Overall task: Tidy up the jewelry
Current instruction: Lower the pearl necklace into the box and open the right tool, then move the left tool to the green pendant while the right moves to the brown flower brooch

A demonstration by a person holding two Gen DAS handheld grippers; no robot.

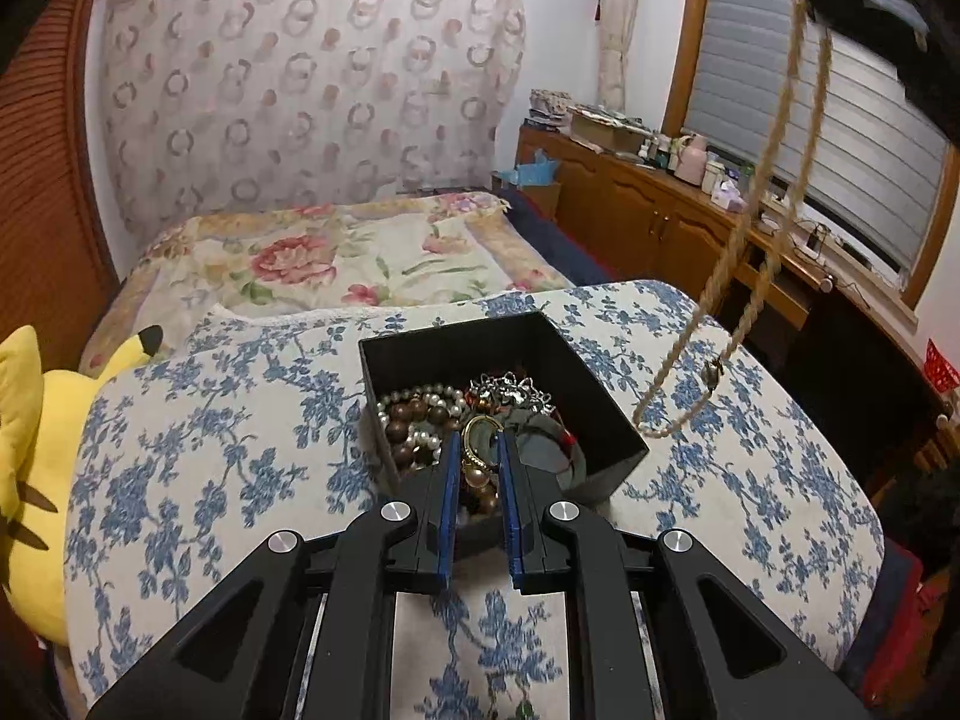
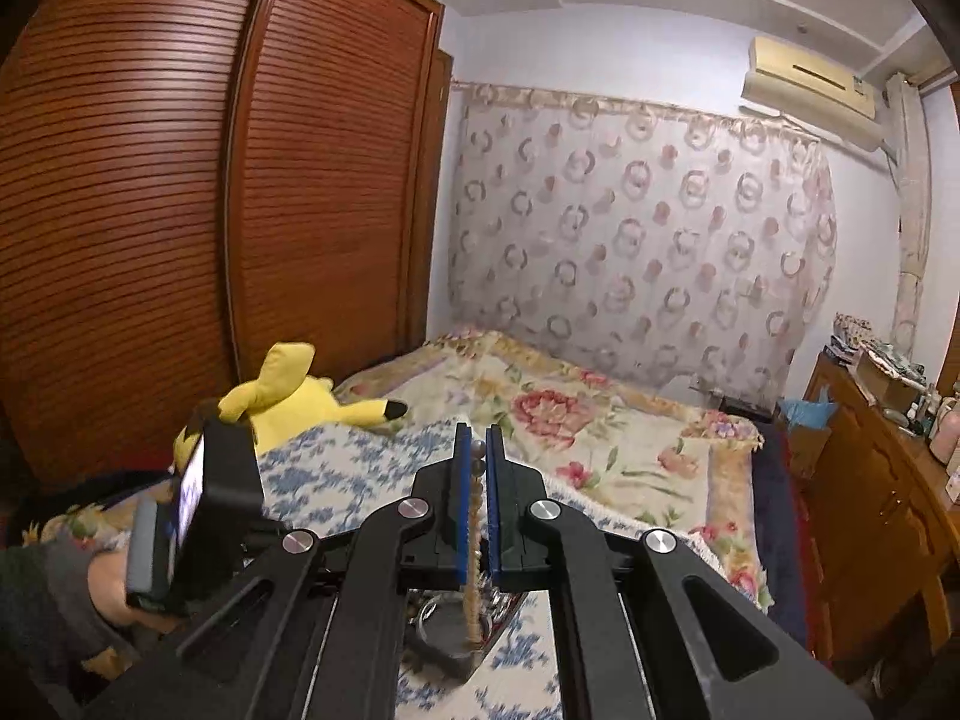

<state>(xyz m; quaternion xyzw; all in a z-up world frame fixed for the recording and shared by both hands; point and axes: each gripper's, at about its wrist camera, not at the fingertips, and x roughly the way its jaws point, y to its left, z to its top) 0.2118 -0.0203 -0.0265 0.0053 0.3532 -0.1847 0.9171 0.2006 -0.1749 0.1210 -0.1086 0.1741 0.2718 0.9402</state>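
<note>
A black open box [image 1: 600,396] sits on a blue-flowered cushion [image 1: 240,420], full of tangled jewelry: pearl and brown bead strands [image 1: 420,414], a silver piece [image 1: 510,390], a gold ring-shaped piece [image 1: 477,438]. My left gripper [image 1: 480,456] reaches into the box, its blue pads either side of the gold piece and brown beads, with a gap between. My right gripper [image 2: 478,450] is shut on a long cream bead necklace [image 2: 474,570]. It holds the necklace high; in the left wrist view the necklace [image 1: 738,240] hangs in a loop to the right of the box.
A yellow plush toy [image 1: 24,450] lies left of the cushion. A bed with a floral cover [image 1: 336,258] lies behind. A wooden sideboard [image 1: 648,204] with clutter runs under the window at right. A wooden wardrobe [image 2: 180,210] stands at left.
</note>
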